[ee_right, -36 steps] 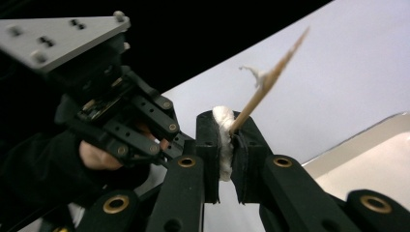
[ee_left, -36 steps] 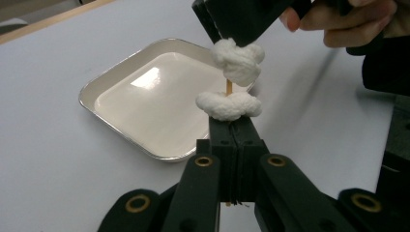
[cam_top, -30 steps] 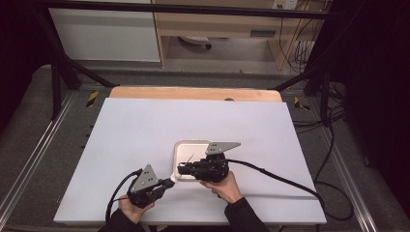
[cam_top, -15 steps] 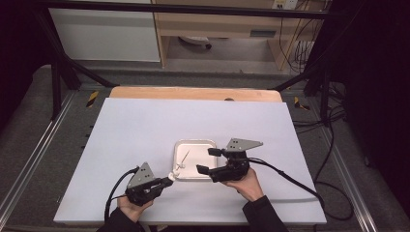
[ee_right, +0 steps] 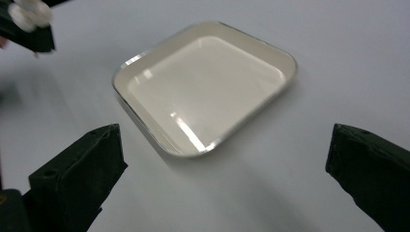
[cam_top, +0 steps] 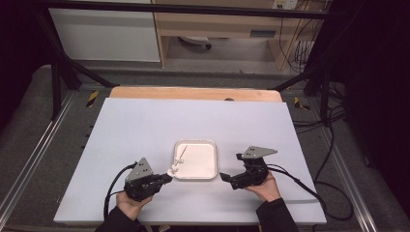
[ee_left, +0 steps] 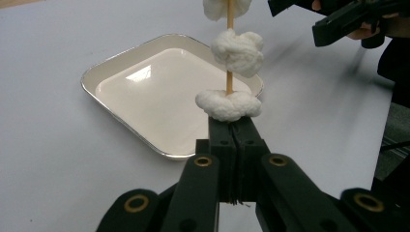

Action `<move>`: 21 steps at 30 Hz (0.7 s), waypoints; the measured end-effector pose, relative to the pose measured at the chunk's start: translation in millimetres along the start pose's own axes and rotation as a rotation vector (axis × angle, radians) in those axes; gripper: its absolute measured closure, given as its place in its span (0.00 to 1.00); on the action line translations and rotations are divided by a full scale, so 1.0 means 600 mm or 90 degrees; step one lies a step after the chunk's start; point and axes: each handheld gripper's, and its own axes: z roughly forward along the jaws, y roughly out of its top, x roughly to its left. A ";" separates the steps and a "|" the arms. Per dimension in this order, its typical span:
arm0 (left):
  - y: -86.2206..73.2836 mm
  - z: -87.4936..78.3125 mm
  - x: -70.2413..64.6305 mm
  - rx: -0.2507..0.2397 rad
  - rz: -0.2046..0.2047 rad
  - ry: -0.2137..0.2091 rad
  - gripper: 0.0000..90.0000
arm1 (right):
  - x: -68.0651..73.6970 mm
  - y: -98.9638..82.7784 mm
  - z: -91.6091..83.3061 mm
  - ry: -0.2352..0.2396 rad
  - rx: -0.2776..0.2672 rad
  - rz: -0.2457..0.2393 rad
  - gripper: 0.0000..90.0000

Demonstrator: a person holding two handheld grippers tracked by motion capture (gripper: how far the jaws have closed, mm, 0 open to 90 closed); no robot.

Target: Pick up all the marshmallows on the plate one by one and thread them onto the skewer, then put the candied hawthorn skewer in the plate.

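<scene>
White and shallow, a square enamel tray with a silvery rim [cam_top: 209,164] lies on the pale grey table sheet [cam_top: 145,125], and everything else here sits around it. The left gripper [cam_top: 167,177] is at the tray's near left corner, its black jaws pressed tightly together on the lower end of a thin wooden skewer [ee_left: 229,79] threaded with white fluffy cotton-like lumps [ee_left: 238,46]. In the left gripper view the skewer rises straight up from the clamped jaws, with one lump resting right on the jaw tips, a second a little higher and a third at the top edge of the frame; the tray lies behind and below them. In the high view the skewer slants from the tray's near left corner in over the tray's left part. The right gripper [cam_top: 231,171] is just off the tray's right edge, apart from it, pointing back toward it; its jaws have just been opening and now stand wide with nothing between them, the tray lying ahead of them in the right gripper view.
</scene>
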 end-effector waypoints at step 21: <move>0.062 0.036 0.031 0.062 -0.021 0.016 0.98 | -0.056 -0.068 -0.044 -0.049 0.038 0.036 0.01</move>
